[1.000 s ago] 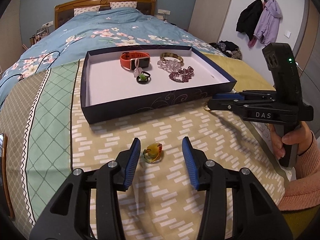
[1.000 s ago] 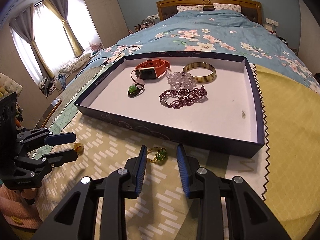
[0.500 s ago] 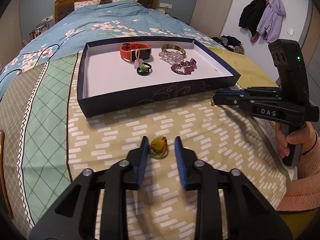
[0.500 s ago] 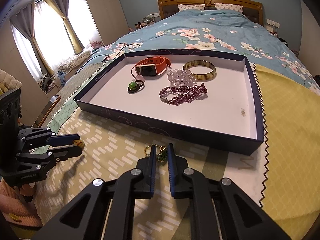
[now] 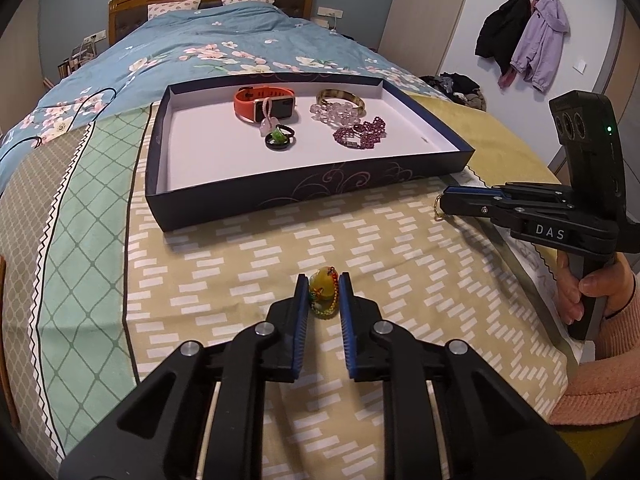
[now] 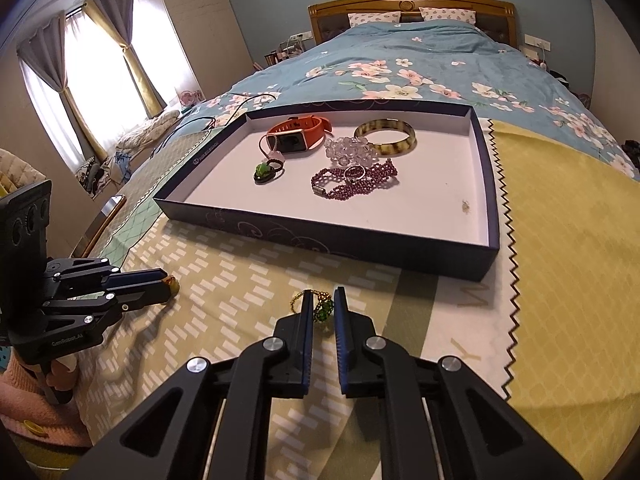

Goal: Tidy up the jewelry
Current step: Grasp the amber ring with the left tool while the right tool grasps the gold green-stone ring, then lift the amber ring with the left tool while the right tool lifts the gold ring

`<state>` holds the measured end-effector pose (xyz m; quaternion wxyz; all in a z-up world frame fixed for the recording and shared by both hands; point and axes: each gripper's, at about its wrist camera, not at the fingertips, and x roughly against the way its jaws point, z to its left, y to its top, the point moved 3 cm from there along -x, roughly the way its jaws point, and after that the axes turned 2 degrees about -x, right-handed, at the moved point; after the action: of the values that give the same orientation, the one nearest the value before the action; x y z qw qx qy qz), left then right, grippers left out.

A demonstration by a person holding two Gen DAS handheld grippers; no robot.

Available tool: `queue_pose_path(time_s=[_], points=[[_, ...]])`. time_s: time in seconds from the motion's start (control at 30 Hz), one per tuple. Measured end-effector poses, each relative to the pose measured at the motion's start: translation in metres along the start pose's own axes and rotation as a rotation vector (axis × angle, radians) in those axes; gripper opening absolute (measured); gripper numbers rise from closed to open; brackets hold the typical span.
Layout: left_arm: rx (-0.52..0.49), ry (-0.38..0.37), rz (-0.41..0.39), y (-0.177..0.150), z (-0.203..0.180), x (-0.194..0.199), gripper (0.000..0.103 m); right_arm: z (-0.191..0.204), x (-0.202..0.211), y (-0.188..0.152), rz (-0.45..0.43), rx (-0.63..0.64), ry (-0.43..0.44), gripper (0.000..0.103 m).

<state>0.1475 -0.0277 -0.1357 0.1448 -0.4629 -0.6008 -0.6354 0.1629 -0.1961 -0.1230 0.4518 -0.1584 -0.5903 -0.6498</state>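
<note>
1. Gripping on both sides: my left gripper [image 5: 324,294] has its blue pads pressed against a yellow stone pendant [image 5: 323,289], which stands on its long axis, the narrow end pointing away from me toward the tray; its multicoloured beaded loop hangs below the stone.
2. My right gripper [image 6: 321,312] is pinched narrow on a green beaded ring [image 6: 322,309], whose gold beaded band [image 6: 297,300] sticks out past my left finger; I cannot tell its long axis.
3. Both pieces are at the patterned bedspread [image 5: 224,280], in front of the tray's near wall and well apart from each other.
4. Counting inside the dark tray [image 6: 360,240]: one orange watch [image 6: 298,133], one horn-coloured bangle [image 6: 385,136], one clear bead bracelet [image 6: 350,151], one purple bead bracelet [image 6: 354,180] with a small silver ring lying on it, one green-stone ring [image 6: 265,172] and one pale pendant [image 5: 269,125] resting against the watch.
5. These cluster toward the far half; the near half of the white floor and the left side are bare.
6. The near wall stands between my held pieces and that floor.
</note>
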Motion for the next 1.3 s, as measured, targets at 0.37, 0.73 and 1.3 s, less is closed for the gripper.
queue_pose_path(time_s=[0.37,0.73,1.3], points=[[0.008,-0.001,-0.015,0.001,-0.005,0.005,0.015,0.001,0.007,-0.002,-0.024,-0.008,0.013,0.009],[0.006,-0.009,-0.047,0.007,-0.011,0.018,0.015,0.001,0.018,-0.001,-0.055,-0.014,0.020,0.009],[-0.012,-0.025,-0.091,0.015,-0.018,0.033,0.015,0.003,0.028,0.005,-0.089,-0.012,0.023,0.009]])
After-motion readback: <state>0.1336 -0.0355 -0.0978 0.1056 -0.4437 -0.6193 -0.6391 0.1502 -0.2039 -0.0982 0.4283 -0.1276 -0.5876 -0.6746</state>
